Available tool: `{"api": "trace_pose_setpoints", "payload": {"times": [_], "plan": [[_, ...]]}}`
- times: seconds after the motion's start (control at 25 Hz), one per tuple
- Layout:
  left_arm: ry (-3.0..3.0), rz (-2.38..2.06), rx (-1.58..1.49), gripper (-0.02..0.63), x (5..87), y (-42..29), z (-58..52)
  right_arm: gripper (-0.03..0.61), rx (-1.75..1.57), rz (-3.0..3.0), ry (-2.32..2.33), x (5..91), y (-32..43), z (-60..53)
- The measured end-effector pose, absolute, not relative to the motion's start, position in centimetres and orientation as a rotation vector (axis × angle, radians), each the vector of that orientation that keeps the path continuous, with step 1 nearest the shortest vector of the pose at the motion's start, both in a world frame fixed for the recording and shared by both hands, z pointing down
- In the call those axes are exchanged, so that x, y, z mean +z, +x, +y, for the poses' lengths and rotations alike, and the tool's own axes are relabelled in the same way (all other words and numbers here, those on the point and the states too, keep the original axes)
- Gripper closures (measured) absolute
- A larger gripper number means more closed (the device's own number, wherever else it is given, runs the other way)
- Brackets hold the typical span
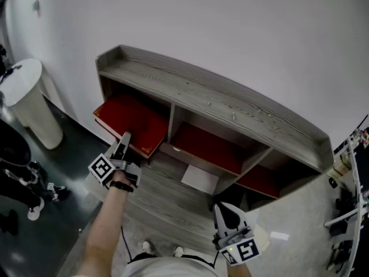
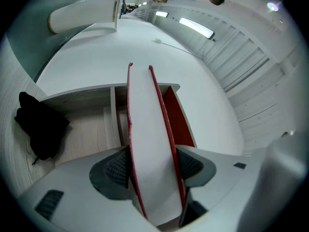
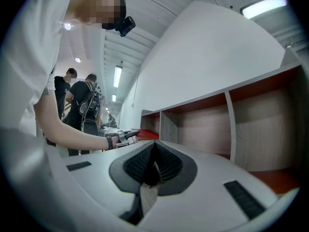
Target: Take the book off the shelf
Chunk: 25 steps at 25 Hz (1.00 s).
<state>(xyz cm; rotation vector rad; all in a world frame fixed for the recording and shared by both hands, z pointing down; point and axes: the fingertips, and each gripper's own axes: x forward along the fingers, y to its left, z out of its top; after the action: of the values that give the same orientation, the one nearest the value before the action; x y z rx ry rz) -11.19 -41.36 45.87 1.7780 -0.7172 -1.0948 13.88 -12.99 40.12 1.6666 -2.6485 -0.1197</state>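
Shelf (image 1: 230, 105): a grey wood-grain unit running from upper left to right of the head view, against a white wall (image 1: 242, 33). It had three open compartments in a row, each with a red floor.

Left compartment (image 1: 109, 91): held the red-covered book (image 1: 130, 120), lying flat. Its near end jutted past the shelf's front edge.

Middle compartment (image 1: 209, 147): red floor in view. Right compartment (image 1: 260, 182): only a strip of red visible, the rest under the top board.

Left gripper (image 1: 122, 146), centre left: clamped on the book's projecting end. In its own view the ribbed pads pressed both red covers, with the white page edge between them.

Right gripper (image 1: 226, 212), bottom centre: jaws closed together with nothing in them, well apart from the shelf.

Room: wood-grain floor (image 1: 167, 203) lay in front of the shelf, between the grippers. A white sheet (image 1: 200, 179) lay on it near the middle compartment. A white pedestal (image 1: 26, 100) stood at far left, well apart from the book.
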Motion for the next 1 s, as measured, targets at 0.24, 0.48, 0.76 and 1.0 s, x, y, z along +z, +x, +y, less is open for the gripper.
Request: {"api": "trace_pose_setpoints", "payload": {"times": [0.24, 0.48, 0.76, 1.0], "plan": [[1.825, -0.748, -1.108, 0.347, 44.9, -12.5, -39.3, 0.557, -0.118, -2.691, 1.627, 40.1, 13.4, -12.7], [1.924, -0.793, -1.131, 0.347, 43.1, -13.5, -37.1, 0.557, -0.114, -2.721, 1.590, 40.3, 13.1, -12.3], [2.007, -0.888, -1.123, 0.348, 41.7, -15.5, -34.1, 0.557, -0.110, -2.757, 1.548, 40.4, 12.3, -12.1], [2.062, -0.988, -1.123, 0.350, 40.7, -17.8, -31.8, 0.557, -0.112, -2.782, 1.515, 40.4, 11.6, -12.1]]}}
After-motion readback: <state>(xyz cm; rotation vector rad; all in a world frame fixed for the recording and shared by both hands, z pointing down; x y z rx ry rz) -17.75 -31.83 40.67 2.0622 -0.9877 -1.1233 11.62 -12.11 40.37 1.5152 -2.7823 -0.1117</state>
